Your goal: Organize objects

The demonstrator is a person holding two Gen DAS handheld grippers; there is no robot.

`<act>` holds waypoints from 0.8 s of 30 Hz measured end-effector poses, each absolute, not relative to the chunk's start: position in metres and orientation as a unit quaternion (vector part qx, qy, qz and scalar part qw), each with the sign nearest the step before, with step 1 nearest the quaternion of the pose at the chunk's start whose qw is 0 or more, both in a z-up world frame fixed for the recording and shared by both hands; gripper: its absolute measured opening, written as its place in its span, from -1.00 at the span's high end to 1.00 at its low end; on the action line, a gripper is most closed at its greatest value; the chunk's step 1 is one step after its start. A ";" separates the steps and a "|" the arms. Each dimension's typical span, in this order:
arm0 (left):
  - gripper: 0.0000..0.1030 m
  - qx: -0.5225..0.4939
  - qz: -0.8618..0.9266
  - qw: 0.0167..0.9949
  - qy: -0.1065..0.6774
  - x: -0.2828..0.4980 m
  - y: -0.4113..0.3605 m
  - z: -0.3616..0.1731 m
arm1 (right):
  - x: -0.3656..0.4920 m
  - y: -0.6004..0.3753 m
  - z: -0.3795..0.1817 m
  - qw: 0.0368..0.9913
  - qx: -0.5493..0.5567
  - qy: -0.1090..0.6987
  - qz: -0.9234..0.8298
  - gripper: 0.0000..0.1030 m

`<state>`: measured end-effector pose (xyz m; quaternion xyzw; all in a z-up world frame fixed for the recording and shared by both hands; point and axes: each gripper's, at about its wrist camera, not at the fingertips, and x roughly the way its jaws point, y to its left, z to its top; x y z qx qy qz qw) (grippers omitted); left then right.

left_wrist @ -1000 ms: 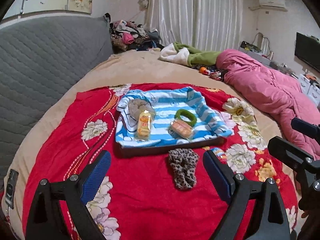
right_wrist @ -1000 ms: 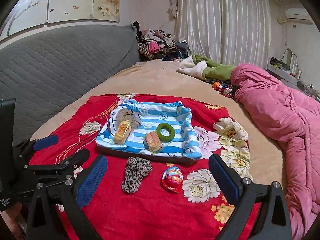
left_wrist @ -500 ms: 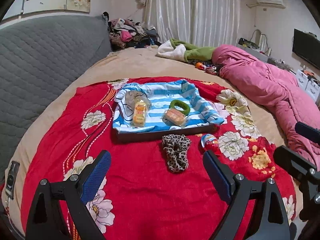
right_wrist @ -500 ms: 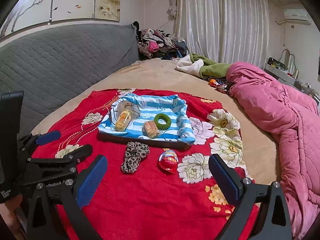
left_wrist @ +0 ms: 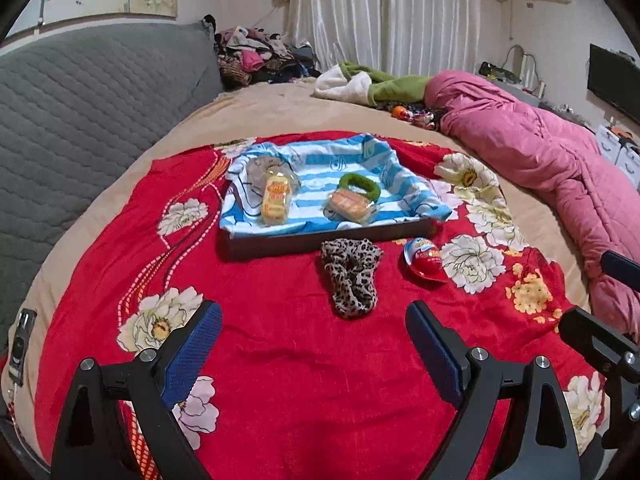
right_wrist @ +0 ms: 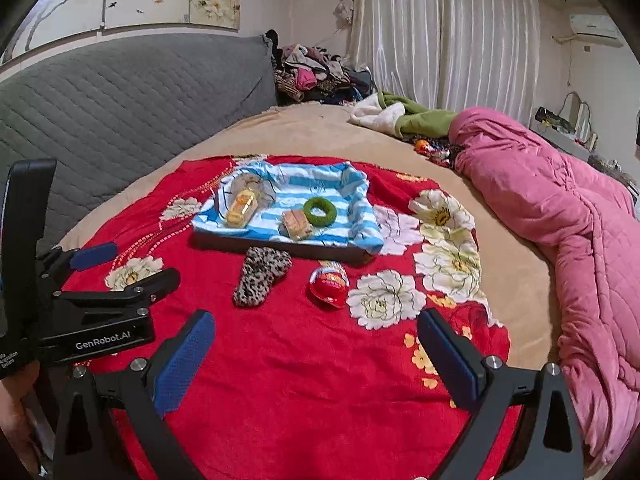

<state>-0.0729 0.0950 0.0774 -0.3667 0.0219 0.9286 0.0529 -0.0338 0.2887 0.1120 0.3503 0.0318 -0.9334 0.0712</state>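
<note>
We're looking from two low wrist cameras, side by side over the near edge of the red floral blanket (left_wrist: 300, 340), both facing up the bed toward the white curtains (right_wrist: 444, 32). The left view sits left, the right view right and angled slightly leftward. Both share the blue-striped cloth-lined tray (left_wrist: 320, 236) (right_wrist: 276, 246) at middle distance, and each glimpses the other's gripper at its edge.

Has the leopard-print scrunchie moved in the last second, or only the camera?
No. The leopard-print scrunchie lies just in front of the tray and left of the red chocolate egg, as before; only the claws pulled back.
</note>
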 end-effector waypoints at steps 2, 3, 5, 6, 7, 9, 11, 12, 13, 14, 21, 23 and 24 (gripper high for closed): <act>-0.81 -0.368 0.928 0.053 0.023 -0.076 0.097 0.072 | -0.037 0.291 0.106 0.070 0.357 0.032 -0.931 -0.98; -0.81 -0.369 0.927 0.053 0.024 -0.077 0.098 0.070 | -0.040 0.292 0.103 0.070 0.359 0.032 -0.930 -0.98; -0.81 -0.373 0.926 0.054 0.025 -0.081 0.099 0.063 | -0.043 0.294 0.096 0.069 0.365 0.030 -0.928 -0.98; -0.81 -0.375 0.925 0.054 0.026 -0.082 0.100 0.060 | -0.045 0.295 0.093 0.068 0.367 0.029 -0.927 -0.98; -0.81 -0.377 0.924 0.054 0.028 -0.084 0.101 0.057 | -0.049 0.296 0.089 0.069 0.369 0.029 -0.926 -0.98; -0.81 -0.381 0.922 0.053 0.030 -0.089 0.103 0.050 | -0.054 0.296 0.082 0.068 0.376 0.032 -0.924 -0.98; -0.81 -0.385 0.921 0.054 0.031 -0.093 0.104 0.044 | -0.059 0.296 0.074 0.066 0.381 0.037 -0.921 -0.98; -0.81 -0.387 0.920 0.054 0.032 -0.096 0.106 0.041 | -0.061 0.296 0.070 0.065 0.385 0.039 -0.920 -0.98; -0.81 -0.387 0.920 0.055 0.032 -0.098 0.107 0.039 | -0.064 0.296 0.066 0.066 0.386 0.041 -0.919 -0.98; -0.81 -0.389 0.919 0.054 0.034 -0.101 0.108 0.036 | -0.067 0.296 0.062 0.066 0.389 0.042 -0.918 -0.98; -0.81 -0.400 0.914 0.056 0.035 -0.116 0.112 0.021 | -0.083 0.296 0.041 0.061 0.404 0.049 -0.911 -0.97; -0.81 -0.402 0.913 0.056 0.036 -0.121 0.114 0.018 | -0.087 0.296 0.038 0.062 0.405 0.051 -0.911 -0.97; -0.81 -0.403 0.913 0.056 0.036 -0.123 0.114 0.017 | -0.090 0.296 0.037 0.063 0.407 0.051 -0.910 -0.97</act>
